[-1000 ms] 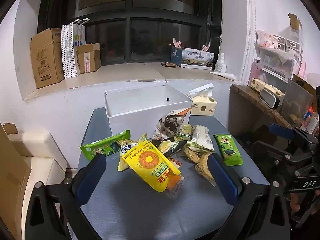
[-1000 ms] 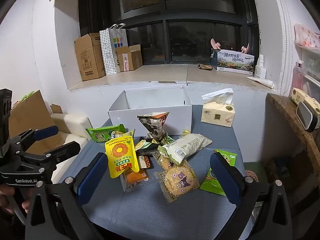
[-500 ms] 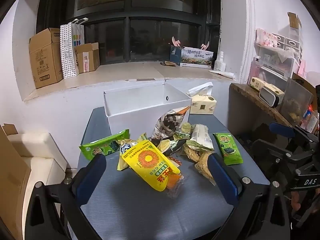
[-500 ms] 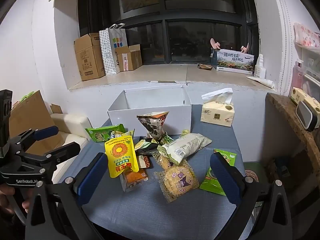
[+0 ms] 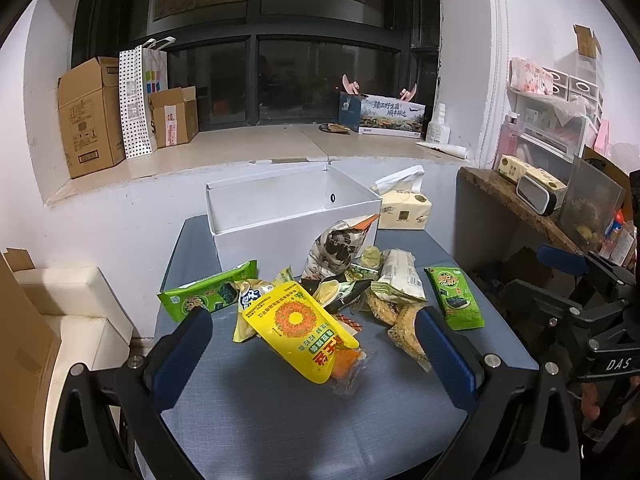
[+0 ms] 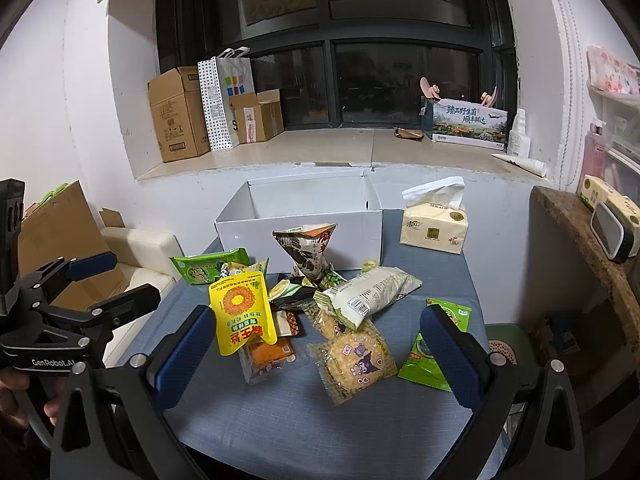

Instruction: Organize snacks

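Observation:
A pile of snack packets lies on the blue-grey table [image 5: 280, 420]: a yellow packet [image 5: 300, 326] [image 6: 242, 314], green seaweed packets at the left [image 5: 204, 296] and right [image 5: 454, 298], a white packet [image 6: 370, 292], a cookie packet [image 6: 354, 358] and a standing patterned bag [image 6: 308, 250]. An open white box [image 5: 288, 216] [image 6: 304, 216] stands behind the pile and looks empty. My left gripper [image 5: 314, 358] is open, held above the table's near edge before the yellow packet. My right gripper [image 6: 318, 358] is open, near the cookie packet.
A tissue pack [image 6: 434, 224] stands right of the box. Cardboard boxes [image 5: 90, 114] and a paper bag [image 5: 140, 100] sit on the window ledge. A wooden shelf [image 5: 516, 200] is to the right, a white seat [image 5: 76, 304] to the left.
Almost nothing has changed. Both grippers stay open and hover in nearly the same place; the left view has shifted only slightly.

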`<state>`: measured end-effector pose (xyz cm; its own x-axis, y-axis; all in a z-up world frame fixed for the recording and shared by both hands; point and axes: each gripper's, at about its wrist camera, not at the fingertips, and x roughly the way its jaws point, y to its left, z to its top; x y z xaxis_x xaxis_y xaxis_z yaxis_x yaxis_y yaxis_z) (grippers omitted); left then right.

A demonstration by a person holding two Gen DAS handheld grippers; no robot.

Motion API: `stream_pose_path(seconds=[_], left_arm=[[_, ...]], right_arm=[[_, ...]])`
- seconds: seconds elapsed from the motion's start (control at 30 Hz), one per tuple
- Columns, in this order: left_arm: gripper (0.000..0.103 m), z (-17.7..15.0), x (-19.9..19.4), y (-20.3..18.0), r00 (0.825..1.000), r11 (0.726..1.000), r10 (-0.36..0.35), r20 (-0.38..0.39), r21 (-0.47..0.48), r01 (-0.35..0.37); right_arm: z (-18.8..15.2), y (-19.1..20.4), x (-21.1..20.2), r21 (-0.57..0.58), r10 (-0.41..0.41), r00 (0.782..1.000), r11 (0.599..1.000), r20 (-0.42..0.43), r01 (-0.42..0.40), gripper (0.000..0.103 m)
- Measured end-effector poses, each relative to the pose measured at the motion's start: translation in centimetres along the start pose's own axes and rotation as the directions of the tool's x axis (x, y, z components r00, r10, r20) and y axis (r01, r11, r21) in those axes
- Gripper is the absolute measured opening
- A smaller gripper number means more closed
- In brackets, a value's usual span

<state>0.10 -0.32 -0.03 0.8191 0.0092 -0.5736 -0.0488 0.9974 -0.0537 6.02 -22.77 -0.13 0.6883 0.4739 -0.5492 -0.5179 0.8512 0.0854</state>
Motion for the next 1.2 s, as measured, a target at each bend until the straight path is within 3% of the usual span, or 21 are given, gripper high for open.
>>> stream_pose_path(seconds=[1.2], left_arm=[[0.103, -0.05, 0.05, -0.22, 1.0, 1.0, 0.001, 0.0, 0.011, -0.001]], right_arm=[[-0.35, 0.25, 0.29, -0.004, -0.003, 1.0, 1.0, -0.002, 0.003, 0.103]])
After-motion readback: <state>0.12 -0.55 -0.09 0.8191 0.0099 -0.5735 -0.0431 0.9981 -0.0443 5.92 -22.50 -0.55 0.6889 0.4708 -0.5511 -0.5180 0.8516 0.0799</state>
